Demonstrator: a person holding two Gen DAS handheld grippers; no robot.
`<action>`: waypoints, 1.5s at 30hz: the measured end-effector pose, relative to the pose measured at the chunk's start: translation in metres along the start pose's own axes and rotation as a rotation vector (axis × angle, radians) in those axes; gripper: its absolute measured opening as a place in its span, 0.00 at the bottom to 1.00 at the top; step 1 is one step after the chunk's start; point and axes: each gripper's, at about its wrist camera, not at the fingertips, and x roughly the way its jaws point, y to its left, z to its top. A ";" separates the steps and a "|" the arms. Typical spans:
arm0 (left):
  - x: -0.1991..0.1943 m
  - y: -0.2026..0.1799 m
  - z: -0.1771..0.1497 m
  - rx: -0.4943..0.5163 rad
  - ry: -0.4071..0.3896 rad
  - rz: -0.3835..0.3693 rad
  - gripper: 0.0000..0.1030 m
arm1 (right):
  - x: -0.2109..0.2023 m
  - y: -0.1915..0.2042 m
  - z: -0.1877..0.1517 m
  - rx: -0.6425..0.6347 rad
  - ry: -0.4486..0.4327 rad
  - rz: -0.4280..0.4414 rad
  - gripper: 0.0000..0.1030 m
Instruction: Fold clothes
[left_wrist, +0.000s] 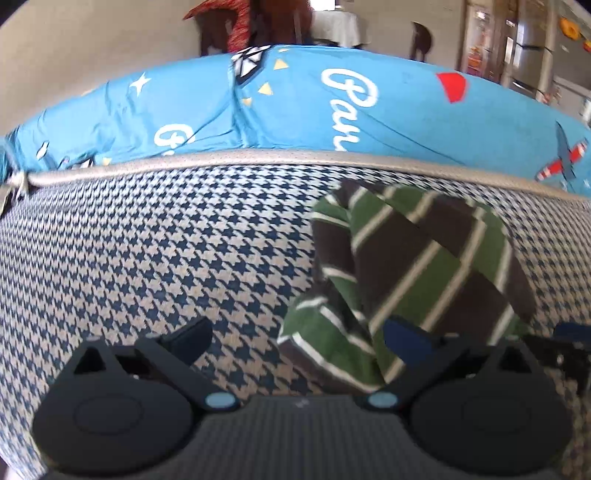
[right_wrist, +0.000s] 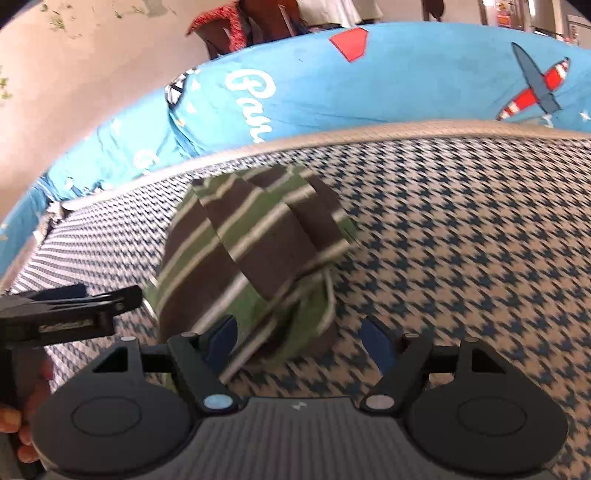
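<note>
Two tongs released | left tongs (left_wrist: 295, 341) spread wide | right tongs (right_wrist: 299, 338) parted | folded striped shirt (right_wrist: 251, 258) on houndstooth mattress (right_wrist: 461, 240)

Soft knitted cloth of the striped green-and-brown garment (right_wrist: 243, 251), woven houndstooth fabric on the mattress (left_wrist: 166, 240), pale perforated leatherette piping (left_wrist: 258, 157), smooth printed cotton sheet (left_wrist: 295, 110), matt black plastic grippers

We see the garment (left_wrist: 413, 266) lying on the mat (left_wrist: 166, 240), the quilt (left_wrist: 295, 107) behind the mat's far edge
</note>
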 end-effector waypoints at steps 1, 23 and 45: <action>0.001 0.002 0.001 -0.019 0.000 0.001 1.00 | 0.003 0.002 0.002 -0.014 -0.009 0.006 0.72; -0.005 0.028 -0.001 -0.148 0.033 0.002 1.00 | -0.027 0.023 0.020 -0.113 -0.270 0.009 0.10; 0.012 0.006 -0.005 -0.127 0.069 0.048 1.00 | -0.037 0.004 0.026 -0.079 -0.274 -0.069 0.46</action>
